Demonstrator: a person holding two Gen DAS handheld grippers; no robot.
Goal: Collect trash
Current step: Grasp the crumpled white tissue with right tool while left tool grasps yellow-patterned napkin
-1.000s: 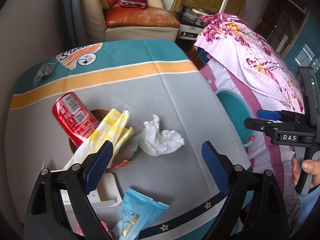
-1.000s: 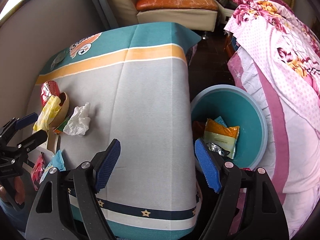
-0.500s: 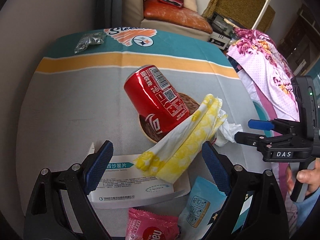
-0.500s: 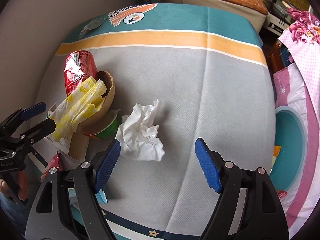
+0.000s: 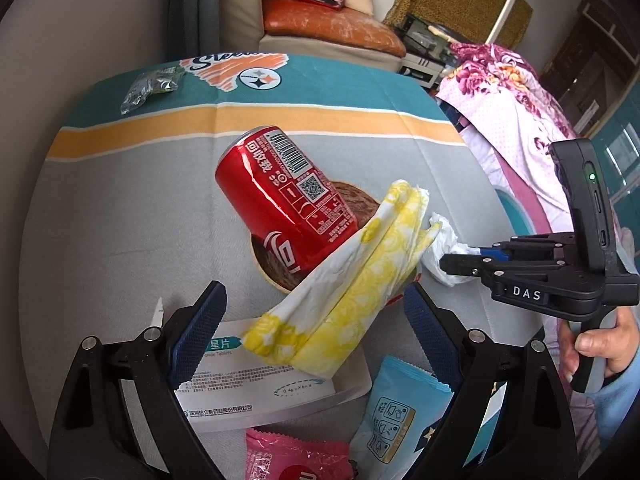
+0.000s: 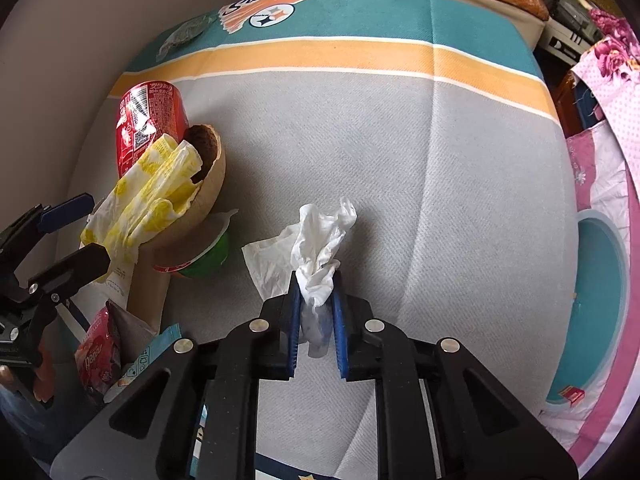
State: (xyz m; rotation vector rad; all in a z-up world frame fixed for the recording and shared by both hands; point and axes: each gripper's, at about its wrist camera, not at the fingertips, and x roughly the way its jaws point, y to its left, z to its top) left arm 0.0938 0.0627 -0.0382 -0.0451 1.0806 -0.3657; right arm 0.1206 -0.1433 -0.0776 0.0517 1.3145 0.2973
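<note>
Left fingers: blue-padded fingers (image 5: 204, 332) of the left gripper (image 5: 316, 328) stand wide apart, holding nothing; the lower end of a folded yellow-and-white patterned napkin (image 5: 352, 292) lies between them, not touched by either pad.
Left gripper pose: it points steeply down at the clutter on the left part of the desk (image 6: 400, 140), which wears a grey cloth with orange and teal bands.
Right fingers: the blue pads (image 6: 294, 320) of the right gripper (image 6: 316, 316) have just been closing and now pinch a crumpled white paper tissue (image 6: 316, 248), which bunches up between them and fans out above the tips, its loose edge on the cloth.
Right hand pose: a hand (image 5: 600, 340) grips the black handle from below, and the gripper points steeply down near the desk's middle.
Count, left to right: one crinkled clear wrapper (image 5: 150, 86) at the far corner; one white medicine box (image 5: 256, 380); one dented red drink can (image 5: 284, 204) leaning in one brown bowl (image 6: 212, 184); one yellow napkin across that bowl; one green-and-red cup (image 6: 208, 256) under the bowl; one pink snack packet (image 5: 296, 456); one light-blue sachet (image 5: 396, 412); one white tissue.
Beyond the desk's right edge: one teal round basin (image 6: 604, 320) on the floor, with a small red and yellow item in it.
</note>
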